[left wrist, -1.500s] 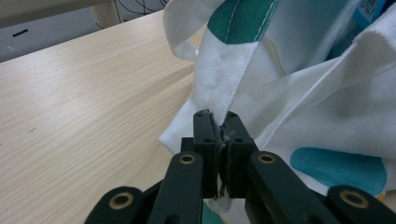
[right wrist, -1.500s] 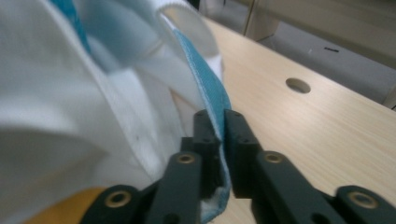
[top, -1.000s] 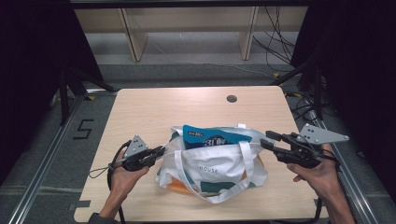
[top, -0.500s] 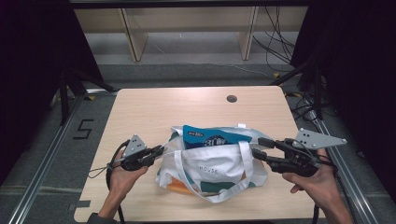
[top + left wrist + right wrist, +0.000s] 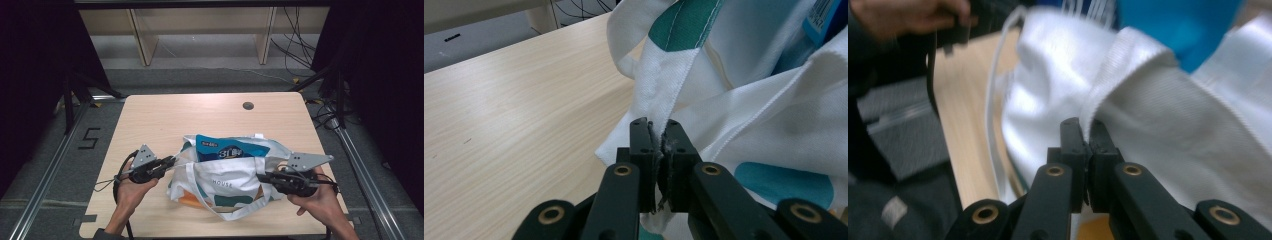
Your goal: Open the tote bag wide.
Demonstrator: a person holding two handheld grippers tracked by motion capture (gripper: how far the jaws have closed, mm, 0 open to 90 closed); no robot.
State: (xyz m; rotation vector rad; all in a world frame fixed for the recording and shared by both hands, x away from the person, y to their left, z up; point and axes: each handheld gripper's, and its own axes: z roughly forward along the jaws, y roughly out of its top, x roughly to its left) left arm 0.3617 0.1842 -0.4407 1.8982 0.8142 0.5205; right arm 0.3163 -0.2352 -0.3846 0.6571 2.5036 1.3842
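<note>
On the table point(image 5: 150, 120) the bag point(image 5: 225, 185) lies near the front edge with a packet point(image 5: 227, 149) in its mouth at the back, the left gripper point(image 5: 172, 161) at its left edge, the right gripper point(image 5: 260, 177) at its right, and a hole point(image 5: 248, 105) far behind.

Your white tote bag point(image 5: 227, 187), printed with teal and orange patches and the word HOUSE, lies slumped on its side at the near middle of the desk point(image 5: 165, 117). Its mouth gapes open, straps loose across the front. A blue packet point(image 5: 231, 150) sticks out of the opening.
</note>
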